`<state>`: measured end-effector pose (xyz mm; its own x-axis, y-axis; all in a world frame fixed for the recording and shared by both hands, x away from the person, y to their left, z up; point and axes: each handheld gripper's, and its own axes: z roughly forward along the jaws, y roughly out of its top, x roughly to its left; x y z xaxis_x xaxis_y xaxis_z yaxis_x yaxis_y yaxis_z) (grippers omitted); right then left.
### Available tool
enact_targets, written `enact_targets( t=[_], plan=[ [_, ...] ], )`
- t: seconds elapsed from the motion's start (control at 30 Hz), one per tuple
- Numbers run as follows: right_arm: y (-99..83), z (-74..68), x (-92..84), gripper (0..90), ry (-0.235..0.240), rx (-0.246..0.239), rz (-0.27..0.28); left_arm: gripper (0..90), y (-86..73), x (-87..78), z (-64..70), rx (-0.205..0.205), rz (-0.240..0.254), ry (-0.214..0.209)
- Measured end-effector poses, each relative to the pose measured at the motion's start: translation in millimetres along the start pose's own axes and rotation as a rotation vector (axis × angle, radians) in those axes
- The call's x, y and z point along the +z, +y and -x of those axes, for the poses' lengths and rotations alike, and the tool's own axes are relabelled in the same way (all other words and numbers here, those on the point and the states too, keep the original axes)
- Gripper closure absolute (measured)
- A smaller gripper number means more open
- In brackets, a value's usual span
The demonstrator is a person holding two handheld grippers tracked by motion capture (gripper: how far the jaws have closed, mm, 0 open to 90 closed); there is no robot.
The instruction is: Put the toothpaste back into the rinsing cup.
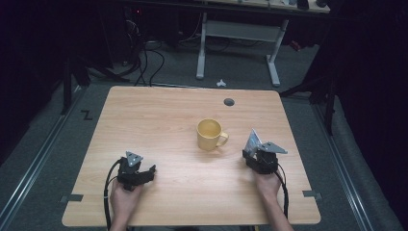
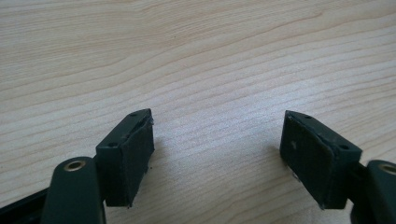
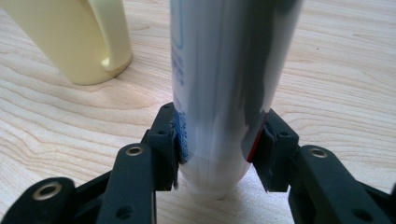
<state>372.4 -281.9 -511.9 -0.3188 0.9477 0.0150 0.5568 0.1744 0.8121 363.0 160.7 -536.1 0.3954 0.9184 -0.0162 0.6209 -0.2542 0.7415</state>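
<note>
The right tool (image 3: 219, 144) pinches a tube (image 3: 224, 79) near its lower, rounded end, one black pad pressed against each side of it. The tube's long axis runs straight away from the tool, along the line of the jaws: in the right gripper view it rises from between the pads to the top edge. In the high view the tube (image 1: 252, 139) leans up and forward out of the right tool (image 1: 253, 153), its flat, wedge-shaped far end highest and pointing away from the person.

The tube is glossy white to silver-grey, with blue print down one side by the left pad and a thin red edge showing beside the right pad. Its sheen throws a dark band along its length.

A pale yellow mug (image 1: 210, 134) stands upright on the bench (image 1: 159, 115) just ahead of the right tool and to its left, handle turned toward the tool, apart from the tube.

The left tool (image 2: 217, 149) has its jaws spread wide over bare wood, nothing between them; in the high view it (image 1: 144, 172) rests low over the bench, well apart from the mug.
</note>
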Motion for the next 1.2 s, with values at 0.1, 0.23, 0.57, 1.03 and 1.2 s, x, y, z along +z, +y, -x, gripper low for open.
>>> enact_targets(
  t=[0.1,0.23,0.57,1.03,1.2],
  plan=[
    [0.1,-0.6,-0.2,58.7,-0.004,-0.002,0.001,26.4,0.0,0.0,0.0,0.000,0.000,0.000],
    [0.4,0.4,-0.1,59.6,0.001,-0.002,0.008,26.4,0.0,0.0,-0.1,-0.001,0.000,-0.001],
    [0.6,-0.2,-0.2,60.5,0.028,0.008,0.018,26.4,0.0,0.0,-0.1,0.000,0.000,-0.001],
    [3.2,2.2,-8.3,60.9,0.075,0.011,0.039,26.4,0.1,0.2,0.0,-0.001,0.001,0.000],
    [3.2,3.7,-10.4,60.9,0.087,0.025,0.036,26.4,0.1,0.2,-0.1,-0.001,0.001,0.000]
  ],
)
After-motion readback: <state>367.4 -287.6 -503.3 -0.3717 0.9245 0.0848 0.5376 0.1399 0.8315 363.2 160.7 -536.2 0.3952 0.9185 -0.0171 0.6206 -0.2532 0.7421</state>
